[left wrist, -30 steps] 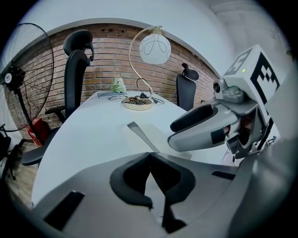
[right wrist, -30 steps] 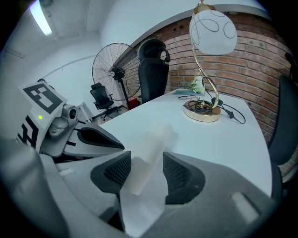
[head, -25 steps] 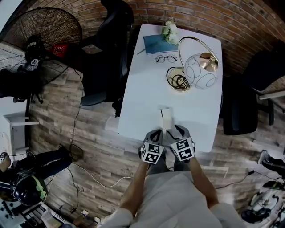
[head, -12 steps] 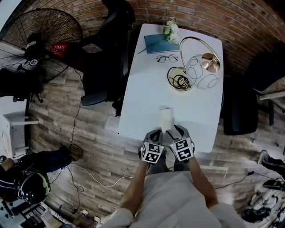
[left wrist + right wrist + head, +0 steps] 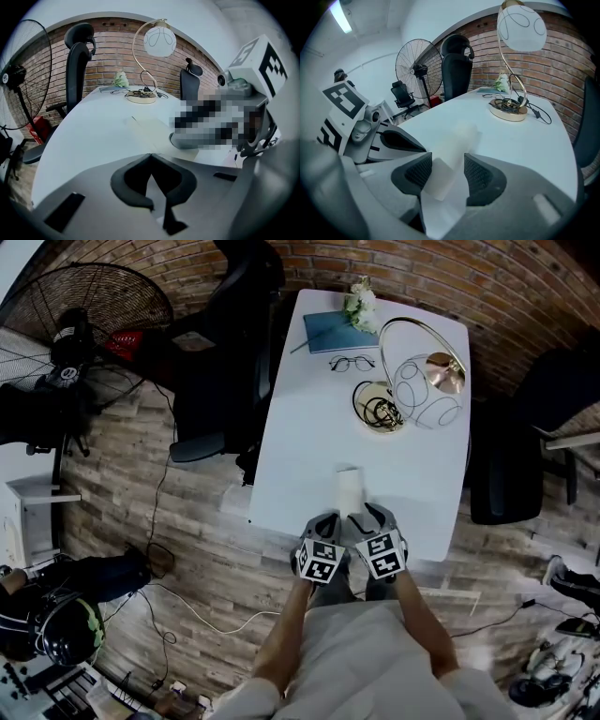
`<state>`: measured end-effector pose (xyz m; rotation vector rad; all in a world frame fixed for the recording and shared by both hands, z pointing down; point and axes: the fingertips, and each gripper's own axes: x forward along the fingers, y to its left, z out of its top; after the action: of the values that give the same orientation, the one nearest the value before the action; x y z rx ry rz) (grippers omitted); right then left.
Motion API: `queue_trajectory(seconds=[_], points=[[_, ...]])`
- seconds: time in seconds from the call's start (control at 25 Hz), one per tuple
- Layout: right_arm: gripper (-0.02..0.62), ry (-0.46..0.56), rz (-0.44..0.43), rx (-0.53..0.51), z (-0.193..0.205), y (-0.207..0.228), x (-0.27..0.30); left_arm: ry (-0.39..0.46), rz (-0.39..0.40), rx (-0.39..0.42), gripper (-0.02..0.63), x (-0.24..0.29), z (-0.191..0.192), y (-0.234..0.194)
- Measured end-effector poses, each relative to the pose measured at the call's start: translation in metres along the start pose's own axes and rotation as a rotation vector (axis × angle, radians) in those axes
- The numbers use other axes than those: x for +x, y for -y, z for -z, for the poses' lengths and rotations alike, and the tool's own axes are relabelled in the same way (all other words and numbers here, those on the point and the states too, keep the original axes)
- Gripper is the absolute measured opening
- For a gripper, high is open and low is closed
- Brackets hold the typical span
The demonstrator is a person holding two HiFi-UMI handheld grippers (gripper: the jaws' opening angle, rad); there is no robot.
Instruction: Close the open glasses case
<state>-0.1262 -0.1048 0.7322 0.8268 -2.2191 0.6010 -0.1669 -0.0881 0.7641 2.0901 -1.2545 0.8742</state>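
The glasses case (image 5: 349,489) lies on the white table (image 5: 300,427) close to its 6 o'clock edge, with its length running toward 12 o'clock. The right tongs (image 5: 447,163) are set onto its near end, one pad on each long side, and the pale shell appears to be pinched between them. The left tongs (image 5: 150,158) are pressed together with nothing in them and are held just beside the right ones, at their 9 o'clock.

Which part of the case is the lid cannot be made out clearly, so the hinge side should be found before any push is made. The base is best kept steady by the right tongs. The grip should be kept light, since the shell looks thin and could bow until the halves no longer meet. The shut left tongs can be used as a blunt tip: the lid is swung over and pressed straight down, not toward 6 o'clock, where the table edge is near. The lamp (image 5: 422,381) and the glasses (image 5: 350,363) stand well apart toward 12 o'clock and need no care.
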Motion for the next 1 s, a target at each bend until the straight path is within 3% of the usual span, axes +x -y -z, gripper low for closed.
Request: queue_trajectory(seconds=[1.0], points=[[0.218,0.019,0.002,0.002,-0.003,-0.004,0.000,-0.013,-0.029,-0.002,0.006,-0.003,0.005,-0.014]])
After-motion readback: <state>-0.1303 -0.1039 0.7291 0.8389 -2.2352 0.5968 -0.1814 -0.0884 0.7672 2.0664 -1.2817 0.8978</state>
